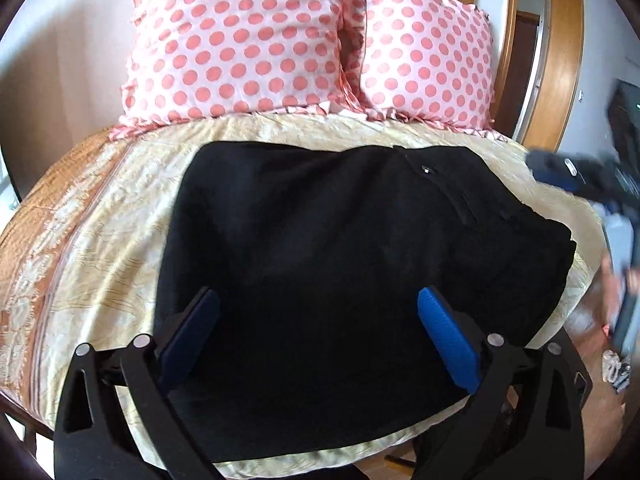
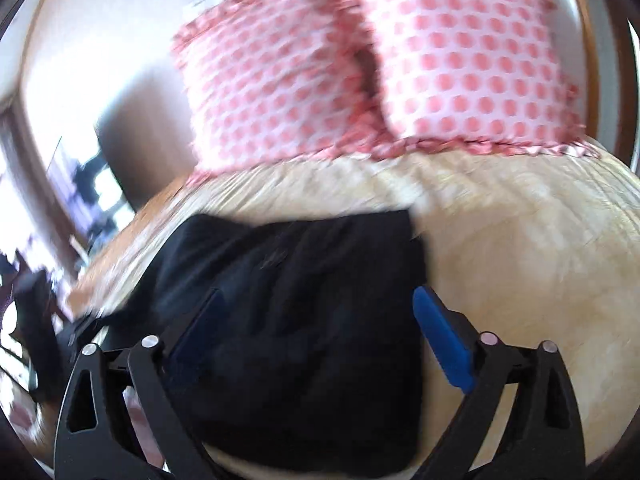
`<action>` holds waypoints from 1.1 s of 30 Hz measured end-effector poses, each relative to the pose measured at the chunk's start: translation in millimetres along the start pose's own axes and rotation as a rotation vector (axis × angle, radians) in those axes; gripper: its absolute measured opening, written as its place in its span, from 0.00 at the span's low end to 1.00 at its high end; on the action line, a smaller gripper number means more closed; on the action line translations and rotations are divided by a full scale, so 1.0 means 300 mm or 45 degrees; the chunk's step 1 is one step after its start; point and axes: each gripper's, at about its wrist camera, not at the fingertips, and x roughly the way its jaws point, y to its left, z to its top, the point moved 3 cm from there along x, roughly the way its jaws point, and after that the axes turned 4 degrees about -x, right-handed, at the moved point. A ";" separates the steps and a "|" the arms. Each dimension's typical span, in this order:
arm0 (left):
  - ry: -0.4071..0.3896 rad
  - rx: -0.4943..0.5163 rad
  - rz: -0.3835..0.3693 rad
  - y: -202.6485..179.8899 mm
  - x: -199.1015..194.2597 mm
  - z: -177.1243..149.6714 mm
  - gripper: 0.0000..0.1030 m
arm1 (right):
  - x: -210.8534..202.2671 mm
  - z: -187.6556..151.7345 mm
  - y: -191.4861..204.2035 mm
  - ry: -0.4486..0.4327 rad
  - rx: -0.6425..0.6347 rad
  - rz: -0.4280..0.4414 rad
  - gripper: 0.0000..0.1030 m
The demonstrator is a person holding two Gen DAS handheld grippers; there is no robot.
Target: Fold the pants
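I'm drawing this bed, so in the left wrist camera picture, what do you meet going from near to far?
Open left gripper with blue pads → folded black pants → wrinkled cream bedspread → two pink polka-dot pillows.

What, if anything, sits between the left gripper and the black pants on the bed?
Nothing visible. The left gripper is open directly over the black pants, which lie bare on the bedspread; the pillows sit well behind them.
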 end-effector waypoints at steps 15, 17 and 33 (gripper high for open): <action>0.011 0.002 -0.020 0.007 0.010 -0.005 0.98 | 0.296 0.071 -0.126 0.311 -0.001 0.063 0.76; 0.009 0.006 -0.016 0.006 0.013 -0.006 0.98 | 0.303 0.073 -0.117 0.308 -0.047 0.060 0.73; -0.005 0.031 -0.011 0.006 0.023 -0.011 0.98 | 0.308 0.053 -0.137 0.272 0.020 0.187 0.63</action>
